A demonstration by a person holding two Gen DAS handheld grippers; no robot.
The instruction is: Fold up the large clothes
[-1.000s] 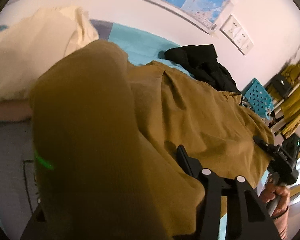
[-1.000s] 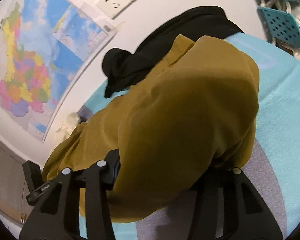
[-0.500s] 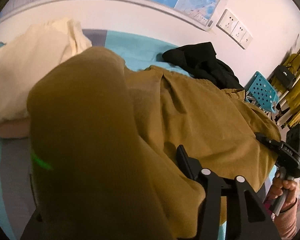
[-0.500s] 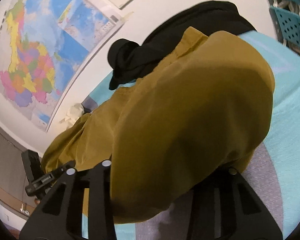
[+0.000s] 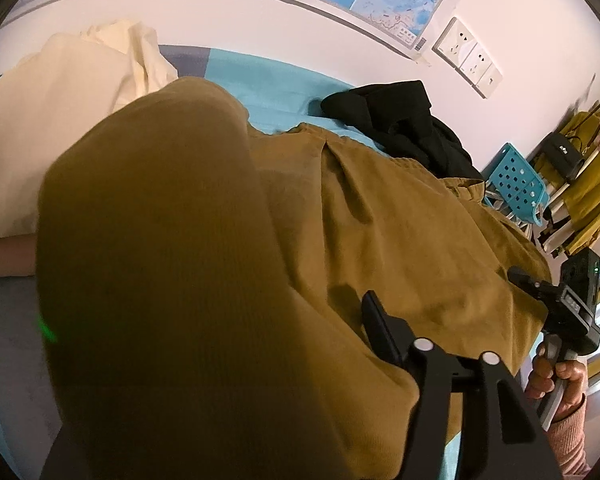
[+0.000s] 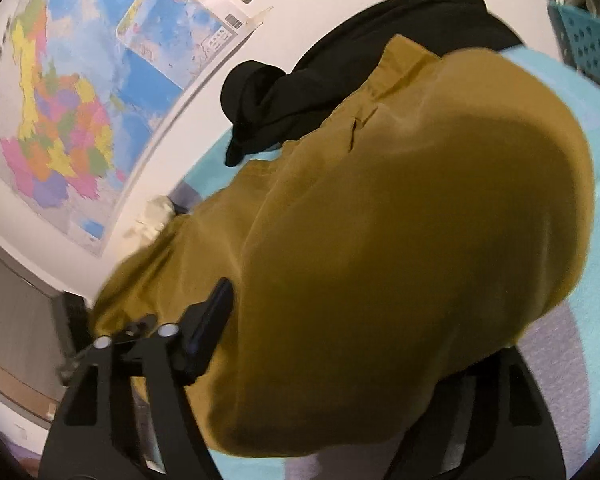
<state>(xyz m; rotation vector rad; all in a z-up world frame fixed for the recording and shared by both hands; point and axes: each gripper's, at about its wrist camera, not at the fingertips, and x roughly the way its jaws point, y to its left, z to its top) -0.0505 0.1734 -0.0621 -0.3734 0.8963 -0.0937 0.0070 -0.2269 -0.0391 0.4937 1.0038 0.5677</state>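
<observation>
A large mustard-brown garment [image 5: 400,240] is stretched between my two grippers above a bed with a turquoise sheet [image 5: 268,80]. My left gripper [image 5: 300,340] is shut on one end of it; a fold of the cloth bulges over the fingers and hides the left one. My right gripper [image 6: 340,320] is shut on the other end [image 6: 420,220], which also billows over its fingers. In the left wrist view the right gripper [image 5: 560,304] shows at the far right, held by a hand.
A black garment [image 5: 404,120] lies crumpled on the bed by the wall. A cream garment [image 5: 60,92] lies at the left. A turquoise perforated chair [image 5: 516,180] and hanging yellow clothes [image 5: 588,184] stand beyond the bed. A map [image 6: 80,92] and wall sockets [image 5: 468,56] are behind.
Both grippers have risen and tilted slightly with the garment still held. The right gripper view has swung left and is blurred with motion; the garment hangs more taut between them.
</observation>
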